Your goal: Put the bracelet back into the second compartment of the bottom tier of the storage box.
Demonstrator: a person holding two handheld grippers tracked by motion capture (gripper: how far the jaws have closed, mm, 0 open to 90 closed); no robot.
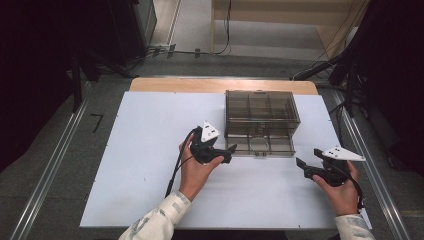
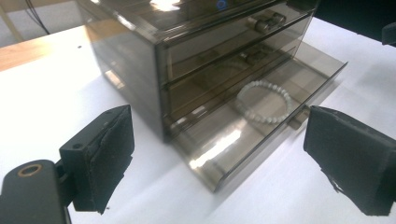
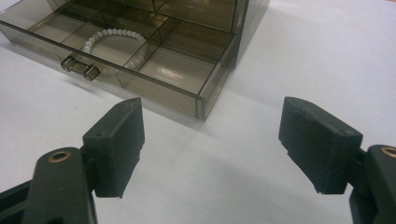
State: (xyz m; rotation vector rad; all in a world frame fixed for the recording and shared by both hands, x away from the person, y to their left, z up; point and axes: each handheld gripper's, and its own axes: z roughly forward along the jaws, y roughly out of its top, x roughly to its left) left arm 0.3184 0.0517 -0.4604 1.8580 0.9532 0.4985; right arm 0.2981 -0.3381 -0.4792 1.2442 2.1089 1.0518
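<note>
A smoky clear drawer box (image 1: 261,117) stands at the back middle of the white table. Its bottom drawer (image 2: 261,121) (image 3: 140,60) is pulled out toward me. A white bead bracelet (image 2: 263,101) (image 3: 114,39) (image 1: 258,144) lies in that drawer. My left gripper (image 1: 226,152) (image 2: 219,154) is open just left of the drawer's front corner, holding nothing. My right gripper (image 1: 306,162) (image 3: 210,144) is open to the right of the drawer, low over the table, with nothing between its jaws.
The white table top (image 1: 145,150) spreads wide to the left and front of the box. A wooden strip (image 1: 200,85) runs along its far edge. Metal rails (image 1: 55,160) flank the table, and dark stands and cables (image 1: 320,67) sit behind.
</note>
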